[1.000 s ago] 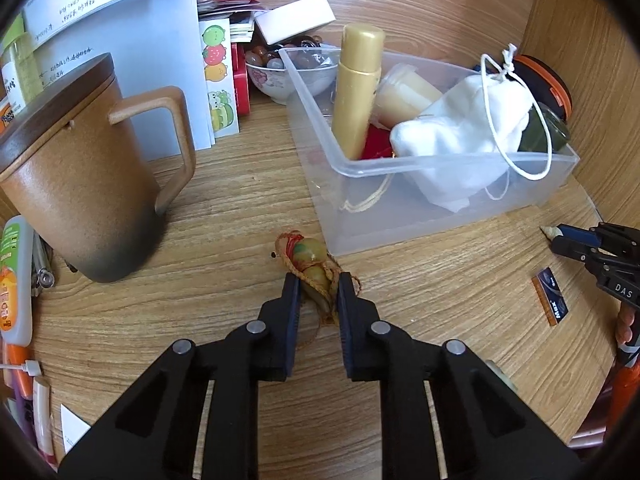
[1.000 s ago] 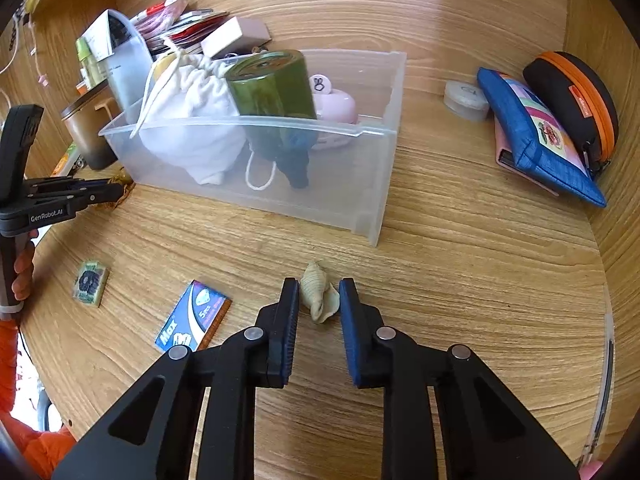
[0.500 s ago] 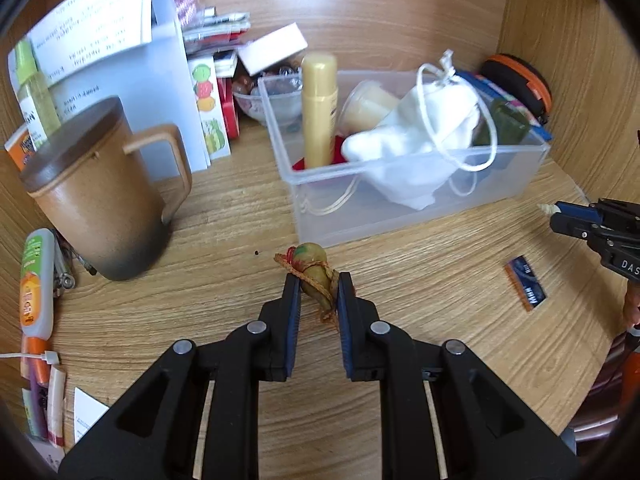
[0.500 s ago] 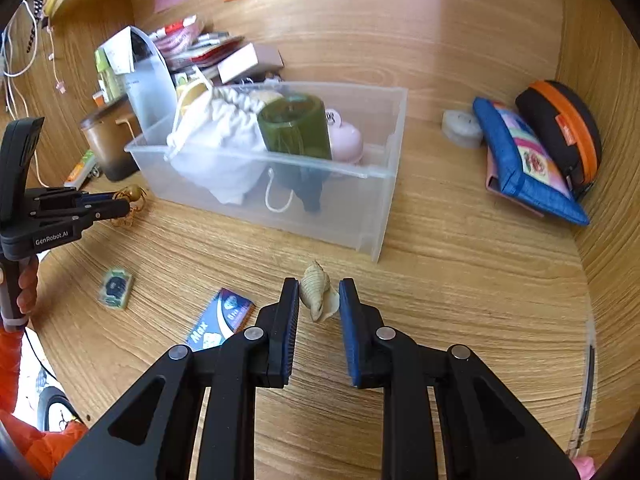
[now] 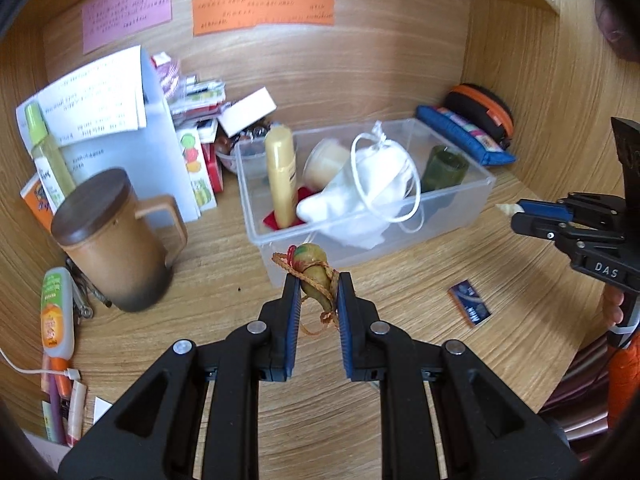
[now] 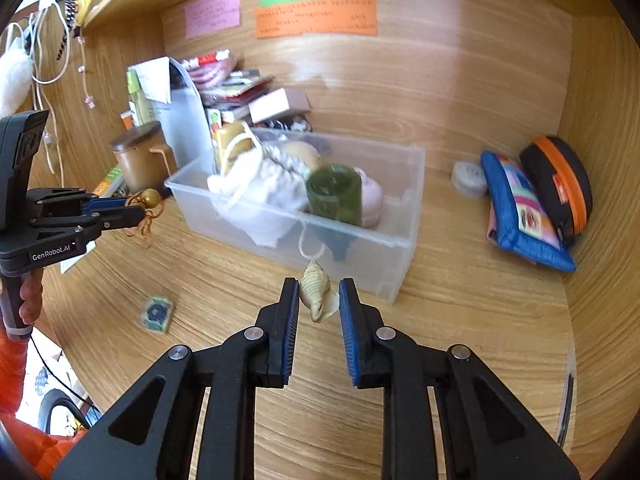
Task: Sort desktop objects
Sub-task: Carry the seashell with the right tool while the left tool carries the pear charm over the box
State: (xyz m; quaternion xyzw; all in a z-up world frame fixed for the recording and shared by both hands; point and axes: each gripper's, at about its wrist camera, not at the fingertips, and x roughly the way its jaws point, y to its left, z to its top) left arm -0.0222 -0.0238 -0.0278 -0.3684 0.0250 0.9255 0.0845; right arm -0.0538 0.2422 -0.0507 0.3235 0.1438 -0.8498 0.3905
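Tongs on both sides are carrying small trinkets above the table [image 5: 400, 360], each clamped narrow on its load. Left tongs [image 5: 316, 292] pinch a little gourd charm [image 5: 314, 272] wrapped in orange cord, the cord's loose end dangling between the pads; right tongs [image 6: 319, 300] pinch a pale ribbed seashell [image 6: 316, 290] by its wider end, spire pointing up and away. Both items hang clear of the wood, just short of the near wall of the clear plastic bin [image 6: 400, 240], which already holds a white drawstring pouch [image 5: 372, 184], a yellow bottle [image 5: 280, 176] and a green jar [image 6: 332, 192] — so the bin looks like the collecting place, and the two loads are held high probably to clear its rim.

Two flat packets remain on the table: a blue one [image 5: 470, 308] and a small green one [image 6: 155, 314], likely still to be sorted. The lidded brown mug [image 5: 108, 236] stands left of the bin, well clear of either path.

The shell is gripped near the pad tips — a shallow hold that could slip if jolted.
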